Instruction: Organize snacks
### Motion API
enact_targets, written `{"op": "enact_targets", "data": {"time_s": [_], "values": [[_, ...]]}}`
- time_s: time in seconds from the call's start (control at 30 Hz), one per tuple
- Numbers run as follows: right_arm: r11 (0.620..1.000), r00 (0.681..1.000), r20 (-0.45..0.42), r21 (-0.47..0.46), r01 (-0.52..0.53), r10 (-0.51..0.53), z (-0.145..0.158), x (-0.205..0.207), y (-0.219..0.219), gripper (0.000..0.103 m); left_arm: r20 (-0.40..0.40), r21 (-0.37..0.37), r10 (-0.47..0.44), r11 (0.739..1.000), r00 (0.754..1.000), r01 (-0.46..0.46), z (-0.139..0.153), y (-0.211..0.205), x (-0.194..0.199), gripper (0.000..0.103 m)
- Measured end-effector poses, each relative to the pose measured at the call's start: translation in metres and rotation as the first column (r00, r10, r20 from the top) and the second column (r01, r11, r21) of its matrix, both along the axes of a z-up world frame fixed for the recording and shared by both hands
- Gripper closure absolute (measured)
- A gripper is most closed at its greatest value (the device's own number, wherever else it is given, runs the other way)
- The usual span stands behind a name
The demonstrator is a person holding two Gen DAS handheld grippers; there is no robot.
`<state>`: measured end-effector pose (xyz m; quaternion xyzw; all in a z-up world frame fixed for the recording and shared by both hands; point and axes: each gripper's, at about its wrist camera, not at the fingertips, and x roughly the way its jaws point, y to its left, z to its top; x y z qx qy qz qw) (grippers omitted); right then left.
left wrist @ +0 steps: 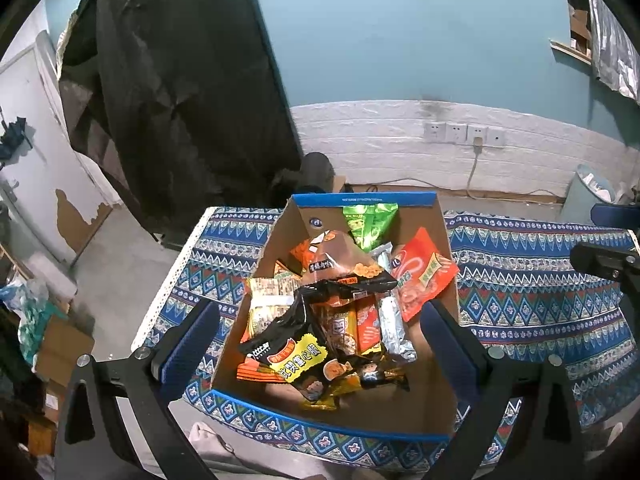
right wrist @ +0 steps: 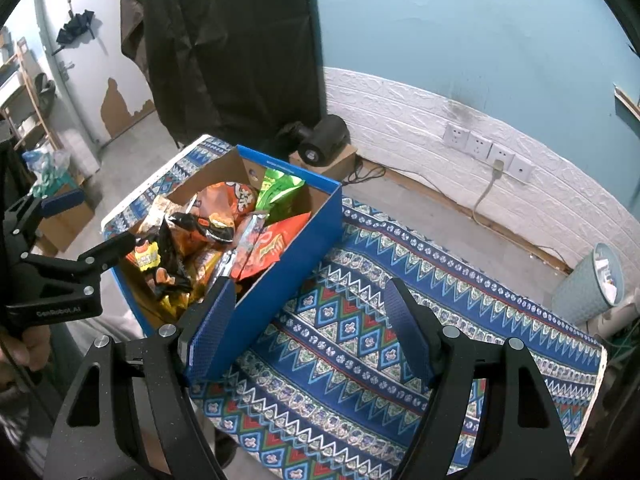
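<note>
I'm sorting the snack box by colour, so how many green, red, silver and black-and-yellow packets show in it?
Counting only packets that are clearly separate in the box:
Green packet: 1
Red packet: 1
Silver packet: 1
Black-and-yellow packet: 1
Total: 4
The overlapping orange and brown packets are too piled to count.

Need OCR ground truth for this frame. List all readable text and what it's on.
"GenRobot.AI": on the body of the left hand-held gripper, seen from the right wrist camera.
Large yellow-label Chinese characters on the black snack bag: visible, but too distorted for me to quote.
White print on the blue box rim: too small to read.
Other snack packets' print: blurred.
</note>
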<state>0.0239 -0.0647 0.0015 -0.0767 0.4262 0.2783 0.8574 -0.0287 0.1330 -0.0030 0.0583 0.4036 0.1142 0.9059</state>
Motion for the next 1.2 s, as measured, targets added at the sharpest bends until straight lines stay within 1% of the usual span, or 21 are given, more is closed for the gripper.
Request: {"op": "enact_targets", "data": {"time_s": [0.43,1.2], "values": [[1.0,1.0,0.004,0.0,-0.001,0.001,-0.0004,0.0002,0.0009,0.027,0.004,0.021,-0.005,1.0,1.0,0.005,0.0008,-0.0034,-0.0013,0.002],[1.0,1.0,0.002,-0.009,0.002,-0.002,-0.0024,0.0,-0.0005,0.027,0.002,-0.003,-0.011,1.0,1.0,0.011,0.0032,-0.0044,-0.0029,0.002]]}}
